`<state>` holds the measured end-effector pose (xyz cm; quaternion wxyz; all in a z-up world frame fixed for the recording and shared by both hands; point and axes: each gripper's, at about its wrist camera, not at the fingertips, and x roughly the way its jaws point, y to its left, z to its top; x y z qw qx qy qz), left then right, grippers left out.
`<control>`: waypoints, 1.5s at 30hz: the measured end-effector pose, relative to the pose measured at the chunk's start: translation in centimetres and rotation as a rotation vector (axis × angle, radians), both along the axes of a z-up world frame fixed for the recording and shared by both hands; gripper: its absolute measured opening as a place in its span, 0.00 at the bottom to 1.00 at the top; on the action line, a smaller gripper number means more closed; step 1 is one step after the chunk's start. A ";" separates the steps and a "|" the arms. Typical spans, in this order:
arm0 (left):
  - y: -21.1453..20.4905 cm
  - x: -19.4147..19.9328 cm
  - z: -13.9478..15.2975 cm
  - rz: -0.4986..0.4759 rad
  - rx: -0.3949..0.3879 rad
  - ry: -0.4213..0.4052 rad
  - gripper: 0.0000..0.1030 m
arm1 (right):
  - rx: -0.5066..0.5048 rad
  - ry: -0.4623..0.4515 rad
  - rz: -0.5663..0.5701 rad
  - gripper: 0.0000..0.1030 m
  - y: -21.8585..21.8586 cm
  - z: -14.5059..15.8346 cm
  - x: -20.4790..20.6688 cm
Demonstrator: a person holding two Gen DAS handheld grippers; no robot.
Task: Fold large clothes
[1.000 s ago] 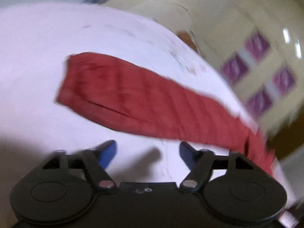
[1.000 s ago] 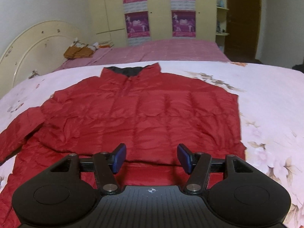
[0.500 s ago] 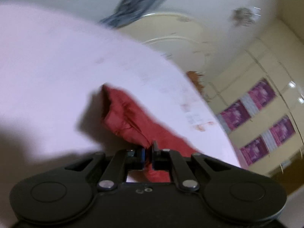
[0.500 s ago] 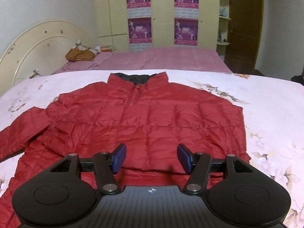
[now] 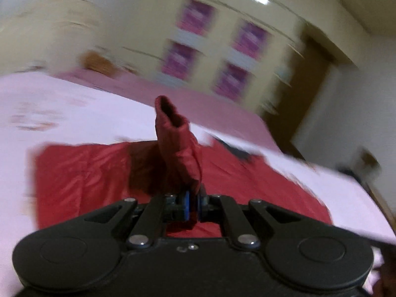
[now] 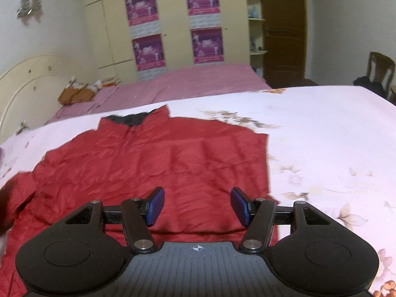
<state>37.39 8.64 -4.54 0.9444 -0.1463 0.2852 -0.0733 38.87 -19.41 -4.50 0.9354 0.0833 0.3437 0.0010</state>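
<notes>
The left gripper has its blue pads pressed together on the sleeve of the red jacket. The sleeve stands up in front of the pads like a soft tube, with the open cuff at its far end, and its fabric is shiny, puffy and wrinkled. Below and beyond this gripper the quilted body of the jacket lies flat on the bed cover. This view is blurred, so small details are not clear.

The right gripper has its two blue pads wide apart and holds nothing. It hovers above the lower part of the jacket. Ahead of it the jacket is spread flat with the front up, with stitched padded panels and a dark lining at the collar on the far side. The bed cover to the right of this gripper is pale pink with a brown flower print. Farther ahead there is a plain pink bed and a cream wardrobe with four purple posters.
</notes>
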 end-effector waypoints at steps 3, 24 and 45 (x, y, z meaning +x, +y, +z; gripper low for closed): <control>-5.1 2.0 -1.5 -0.130 0.062 0.039 0.05 | 0.043 0.003 -0.044 0.57 -2.2 0.0 0.1; -19.9 6.9 -5.4 -0.423 0.175 0.142 0.48 | 0.148 0.030 -0.131 0.57 -10.3 -0.5 -0.5; 3.2 5.6 -6.6 -0.011 0.205 0.125 0.47 | 0.368 0.163 0.054 0.17 -4.7 -3.2 4.4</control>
